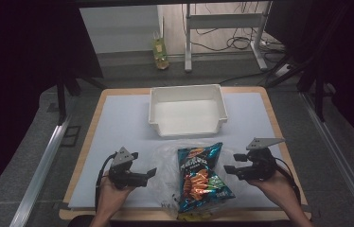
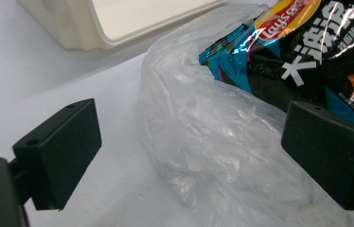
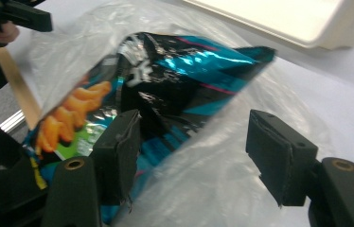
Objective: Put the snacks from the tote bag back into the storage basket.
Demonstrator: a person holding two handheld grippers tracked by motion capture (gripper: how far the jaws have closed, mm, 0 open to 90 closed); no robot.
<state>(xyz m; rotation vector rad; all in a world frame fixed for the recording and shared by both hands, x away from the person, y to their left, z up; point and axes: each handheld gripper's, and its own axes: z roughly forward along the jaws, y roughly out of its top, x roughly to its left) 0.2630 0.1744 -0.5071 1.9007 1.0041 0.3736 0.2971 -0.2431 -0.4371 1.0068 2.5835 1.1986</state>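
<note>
1. Chip bag (image 1: 199, 177) is lying between your two grippers, resting on a clear plastic bag (image 1: 168, 163) at the near edge of the table (image 1: 118, 123).
2. Your left gripper (image 1: 152, 173) is pointing right toward the plastic bag, with its jaws standing wide apart and nothing pressed between them.
3. In the left gripper view, crumpled plastic film (image 2: 203, 137) is spreading across the gap between the black jaws, but the pads are not pinching it; the chip bag (image 2: 307, 52) is sitting just beyond, partly over that film.
4. Your right gripper (image 1: 228, 170) is pointing left at the chip bag from the other side, its jaws standing partly open and gripping nothing.
5. In the right gripper view, the chip bag (image 3: 165, 90) is lying ahead of the jaws and reaching down beside the left-hand one; whether it is touching that pad, you cannot tell. The plastic bag (image 3: 213, 179) is lying under the gap.
6. You are holding each gripper from below, with your forearms coming in from the near edge.
7. Farther out, a white bin (image 1: 187, 109) is sitting open-topped toward the far side of the table, apart from the bags.
8. A white sheet (image 1: 118, 142) is covering the table under everything.
</note>
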